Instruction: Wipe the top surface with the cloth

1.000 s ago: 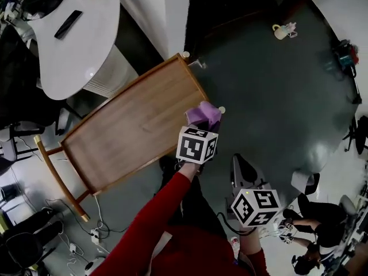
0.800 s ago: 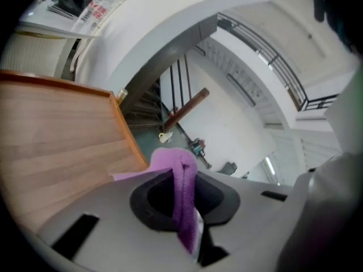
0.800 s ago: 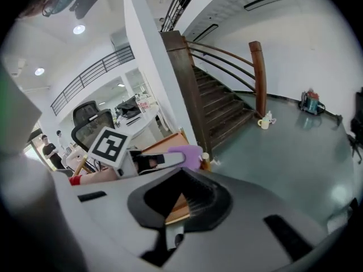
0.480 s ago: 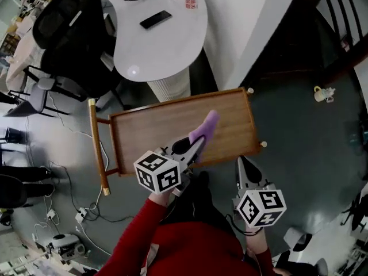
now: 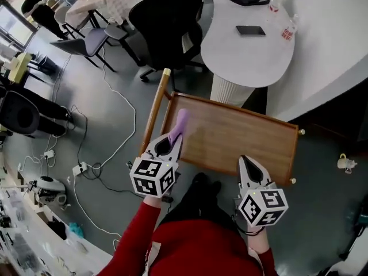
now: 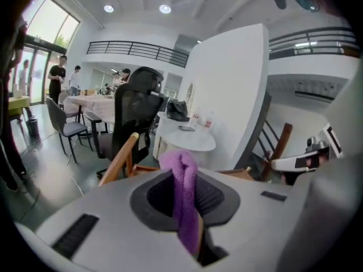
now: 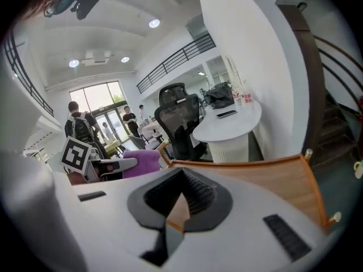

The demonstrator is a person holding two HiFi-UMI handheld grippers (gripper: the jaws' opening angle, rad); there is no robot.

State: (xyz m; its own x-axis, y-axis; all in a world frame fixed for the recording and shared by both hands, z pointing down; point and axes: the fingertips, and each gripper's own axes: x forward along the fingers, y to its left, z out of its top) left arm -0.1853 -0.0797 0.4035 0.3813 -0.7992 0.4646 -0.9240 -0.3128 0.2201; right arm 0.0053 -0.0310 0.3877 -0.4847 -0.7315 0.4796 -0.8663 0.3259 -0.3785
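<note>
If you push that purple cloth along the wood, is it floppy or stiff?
Probably floppy: the purple cloth is bunched and squeezed thin between the left gripper's jaws. Likely light too: its free end stands up beyond them without sagging.

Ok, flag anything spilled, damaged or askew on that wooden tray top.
Nothing stands out: the wooden top shows no spill or damage, and the purple cloth is pinched in the left gripper at its handle end.

Grey floor [image 5: 92, 132]; white round table [image 5: 242, 56]; black office chair [image 5: 167, 22]
</note>
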